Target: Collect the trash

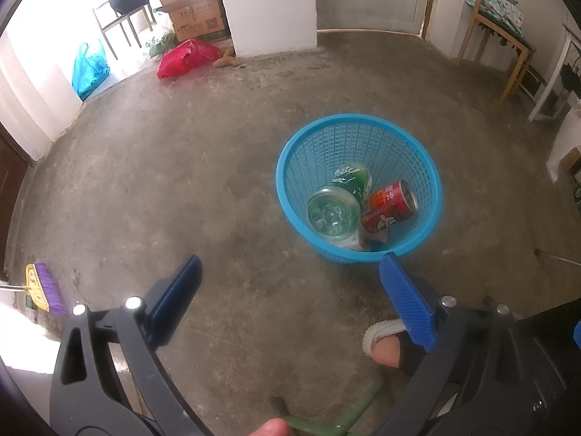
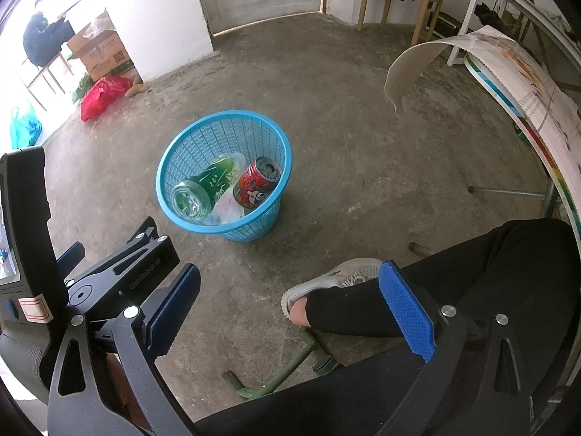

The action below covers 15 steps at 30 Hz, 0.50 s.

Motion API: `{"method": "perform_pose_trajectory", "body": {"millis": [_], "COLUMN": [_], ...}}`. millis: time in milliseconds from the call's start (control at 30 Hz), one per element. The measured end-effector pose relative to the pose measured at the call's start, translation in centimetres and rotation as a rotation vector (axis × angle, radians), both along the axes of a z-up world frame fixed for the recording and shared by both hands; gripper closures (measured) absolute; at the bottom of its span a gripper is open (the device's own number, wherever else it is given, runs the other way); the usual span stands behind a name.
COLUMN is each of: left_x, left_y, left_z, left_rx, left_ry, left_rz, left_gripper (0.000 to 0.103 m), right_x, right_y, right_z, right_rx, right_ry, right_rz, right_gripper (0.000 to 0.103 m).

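Note:
A blue mesh basket (image 1: 414,152) (image 2: 189,134) stands on the concrete floor. Inside it lie a green plastic bottle (image 1: 339,201) (image 2: 203,187), a red drink can (image 1: 390,207) (image 2: 258,181) and a crumpled clear wrapper (image 2: 228,209). My left gripper (image 1: 290,265) hangs above the floor just short of the basket, open and empty. My right gripper (image 2: 290,274) is open and empty too, held over the floor nearer than the basket, with the left gripper's body (image 2: 120,272) at its left.
A person's leg and grey shoe (image 2: 334,278) (image 1: 381,334) rest near the grippers. A purple broom head (image 1: 47,287) lies at left. Red bag (image 1: 187,56), blue bag (image 1: 89,67), cardboard box (image 1: 196,14), wooden chair (image 1: 497,25), a table edge with a curled poster (image 2: 508,72).

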<state>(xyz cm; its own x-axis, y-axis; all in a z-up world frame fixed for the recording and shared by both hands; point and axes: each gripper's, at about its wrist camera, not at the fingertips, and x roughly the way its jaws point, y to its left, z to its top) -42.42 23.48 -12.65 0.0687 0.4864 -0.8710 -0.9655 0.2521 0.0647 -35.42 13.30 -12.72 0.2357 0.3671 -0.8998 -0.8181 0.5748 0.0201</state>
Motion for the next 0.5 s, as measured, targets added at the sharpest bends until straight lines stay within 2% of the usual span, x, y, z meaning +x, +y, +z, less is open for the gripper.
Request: {"method": "perform_pose_trajectory", "body": {"millis": [500], "left_x": [0.19], "left_y": [-0.06], "left_z": [-0.68], "left_rx": [-0.029], "left_ry": [0.003], "left_rz": [-0.010], "left_gripper": [0.009], "right_x": [-0.20], "right_y": [-0.01], "right_z": [-0.60], "right_rx": [-0.022], "right_ry": [0.009], "right_rz": [0.014], "right_gripper": [0.007]}}
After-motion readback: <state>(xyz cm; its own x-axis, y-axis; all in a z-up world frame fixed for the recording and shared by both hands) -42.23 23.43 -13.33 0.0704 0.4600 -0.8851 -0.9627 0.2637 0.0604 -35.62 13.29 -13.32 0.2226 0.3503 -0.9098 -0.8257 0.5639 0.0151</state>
